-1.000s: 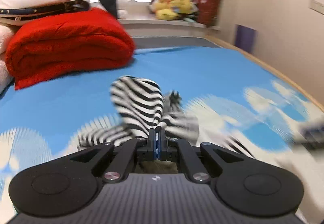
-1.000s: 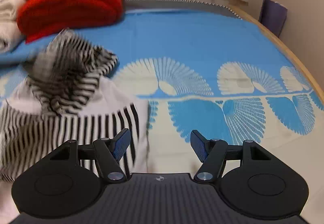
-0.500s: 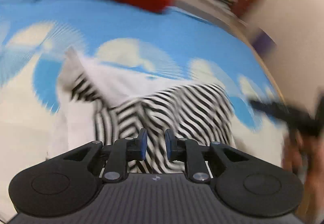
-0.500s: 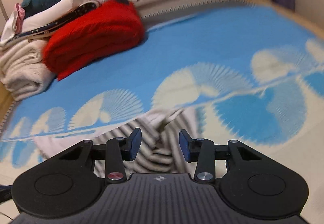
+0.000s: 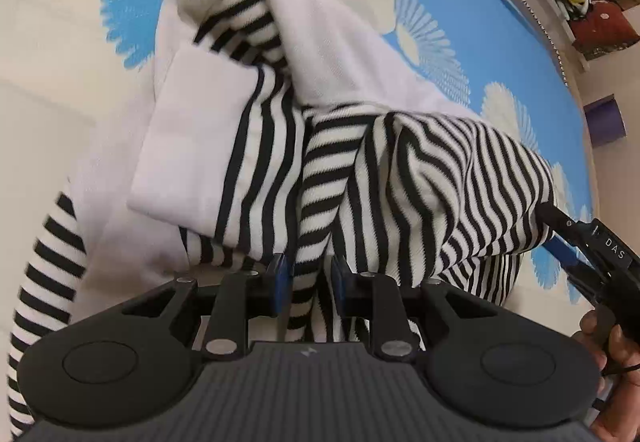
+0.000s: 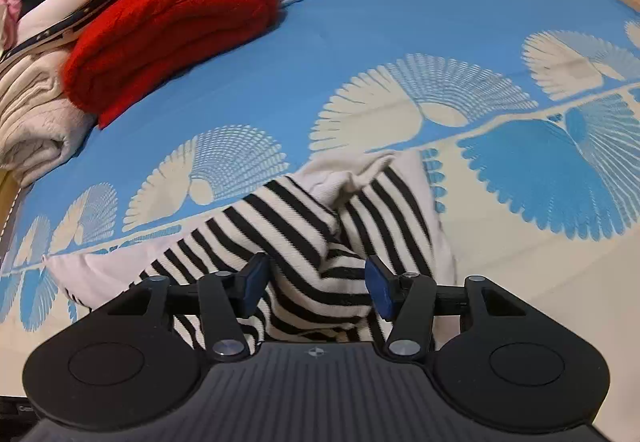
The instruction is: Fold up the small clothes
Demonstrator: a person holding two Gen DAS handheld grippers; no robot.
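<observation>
Striped black-and-white garment (image 5: 344,146) lies bunched in the cream part of the blue fan-patterned bedsheet (image 6: 360,42), white lining turned out along its far side. The left gripper (image 5: 307,278) has its jaws a narrow gap apart with a fold of striped cloth between them; whether they pinch it I cannot tell. The right gripper (image 6: 316,284) stands wide apart, a hump of the garment between its pads, untouched. At the sheet's far left corner sits a folded red blanket (image 6: 172,22) beside a cream blanket (image 6: 32,122).
</observation>
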